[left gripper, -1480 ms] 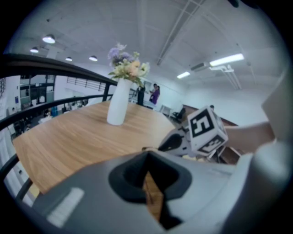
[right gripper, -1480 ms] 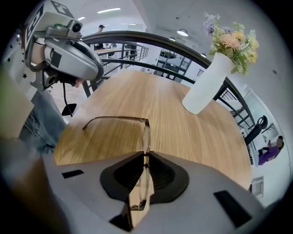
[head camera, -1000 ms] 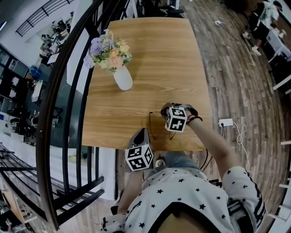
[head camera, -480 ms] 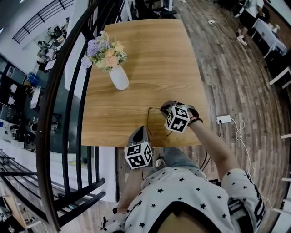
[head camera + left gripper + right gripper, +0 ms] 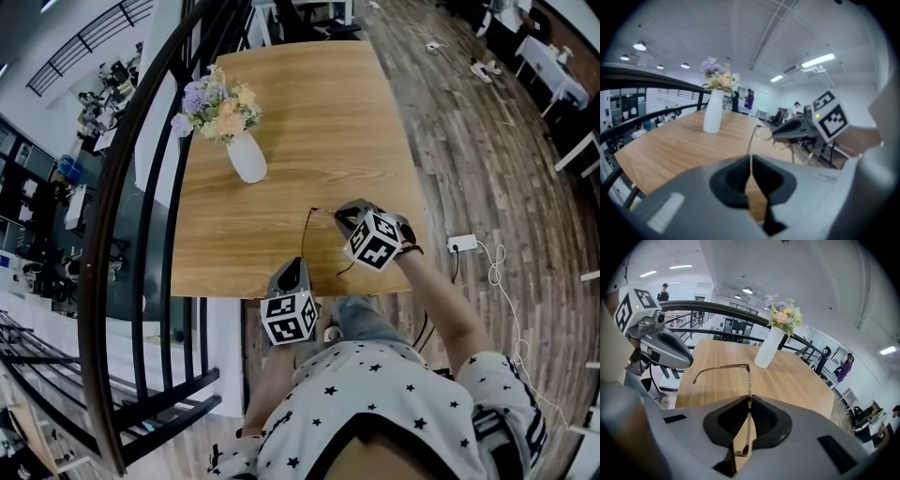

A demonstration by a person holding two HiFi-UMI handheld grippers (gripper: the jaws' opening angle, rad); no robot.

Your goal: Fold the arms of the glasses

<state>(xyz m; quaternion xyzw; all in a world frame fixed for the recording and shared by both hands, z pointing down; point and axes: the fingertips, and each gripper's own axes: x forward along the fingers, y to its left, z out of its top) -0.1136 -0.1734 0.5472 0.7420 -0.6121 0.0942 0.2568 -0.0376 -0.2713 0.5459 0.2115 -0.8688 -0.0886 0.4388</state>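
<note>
The thin-framed glasses (image 5: 307,234) hang over the near part of the wooden table (image 5: 300,112). My right gripper (image 5: 343,215) is shut on their front frame. In the right gripper view the frame runs through the jaws (image 5: 749,401) and one arm of the glasses (image 5: 723,368) sticks out to the left, unfolded. My left gripper (image 5: 292,266) is at the table's near edge, left of the glasses and apart from them. Its jaws (image 5: 750,161) are shut with nothing between them. From there the glasses (image 5: 763,133) and the right gripper (image 5: 777,133) show ahead.
A white vase of flowers (image 5: 248,159) stands at the table's left side, beyond the glasses. A dark curved railing (image 5: 141,178) runs along the left of the table. A power strip and cable (image 5: 464,247) lie on the wooden floor at the right.
The right gripper, still holding the glasses, has shifted slightly to the right. The left gripper has stayed by the table's near edge.
</note>
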